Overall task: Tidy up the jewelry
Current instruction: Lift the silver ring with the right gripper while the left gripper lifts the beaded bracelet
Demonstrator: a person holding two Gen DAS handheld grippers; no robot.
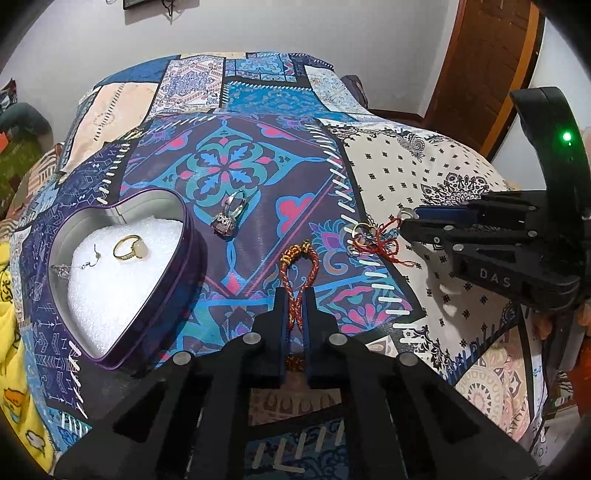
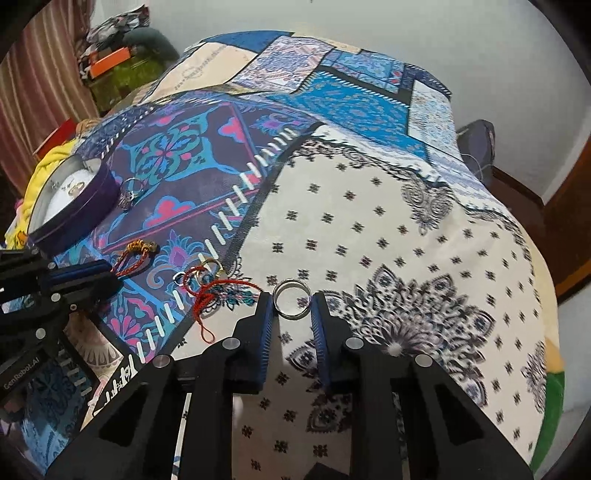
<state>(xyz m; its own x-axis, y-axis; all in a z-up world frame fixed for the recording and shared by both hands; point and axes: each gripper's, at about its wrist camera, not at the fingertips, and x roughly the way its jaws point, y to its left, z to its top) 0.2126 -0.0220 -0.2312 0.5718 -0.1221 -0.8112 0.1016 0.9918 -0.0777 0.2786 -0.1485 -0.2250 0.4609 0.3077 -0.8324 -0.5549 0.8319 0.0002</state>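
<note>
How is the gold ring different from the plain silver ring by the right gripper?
The gold ring carries a pale stone; the silver ring is a plain band. The gold ring lies on white foam inside the heart tin; the silver ring sits on the bedspread between the right gripper's fingertips. Both are finger rings.

Black grippers [image 1: 294,295] with blue-padded fingers [image 2: 320,332], silver rivets.

Bedspread [image 1: 406,177]: patchwork print, under and ahead of both jaws
Wall [image 1: 295,29]: pale, far ahead
Door [image 1: 487,66]: brown wood, ahead-right
Yellow cloth [image 1: 14,332]: far left of jaws
</note>
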